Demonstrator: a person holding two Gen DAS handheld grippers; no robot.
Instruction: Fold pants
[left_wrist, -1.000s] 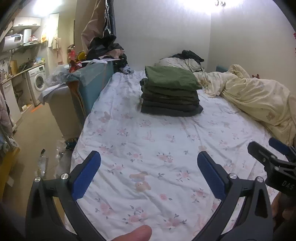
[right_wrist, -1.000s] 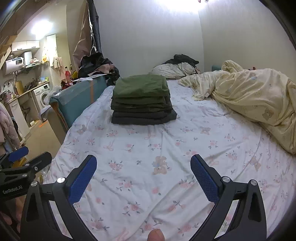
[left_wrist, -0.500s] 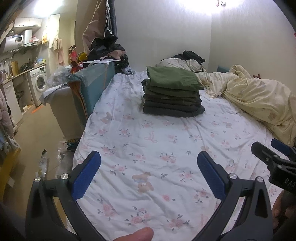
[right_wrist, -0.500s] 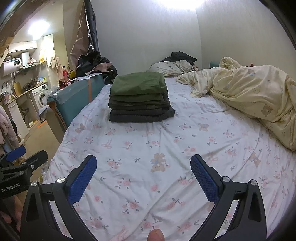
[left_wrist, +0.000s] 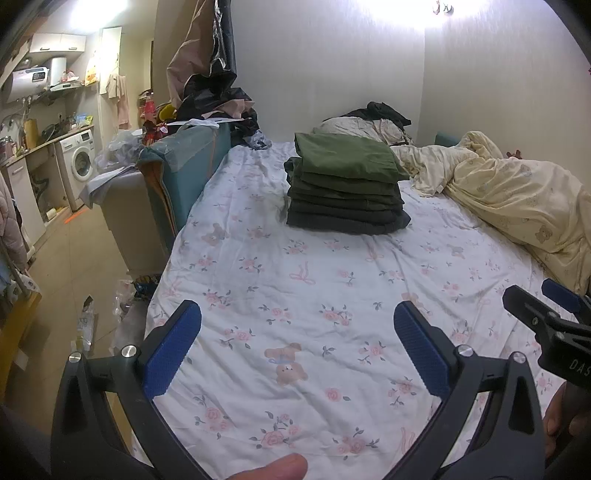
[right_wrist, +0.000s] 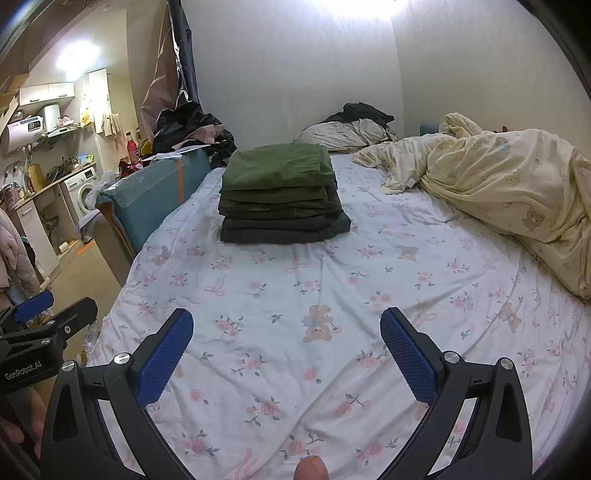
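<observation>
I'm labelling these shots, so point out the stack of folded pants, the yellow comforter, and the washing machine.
stack of folded pants (right_wrist: 277, 173), right wrist view, on the green top pair.
yellow comforter (right_wrist: 517, 184), right wrist view, on its bunched middle.
washing machine (left_wrist: 79, 162), left wrist view, on its round door.

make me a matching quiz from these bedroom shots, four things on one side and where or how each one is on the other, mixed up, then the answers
Things:
1. pants stack
2. quilt
3. washer
4. left gripper

Place or state:
A. open, holding nothing, above the sheet
B. crumpled along the bed's right side
C. folded, mid-bed, green pair on top
D. under the counter, off to the left

Pairs: 1-C, 2-B, 3-D, 4-A
</observation>
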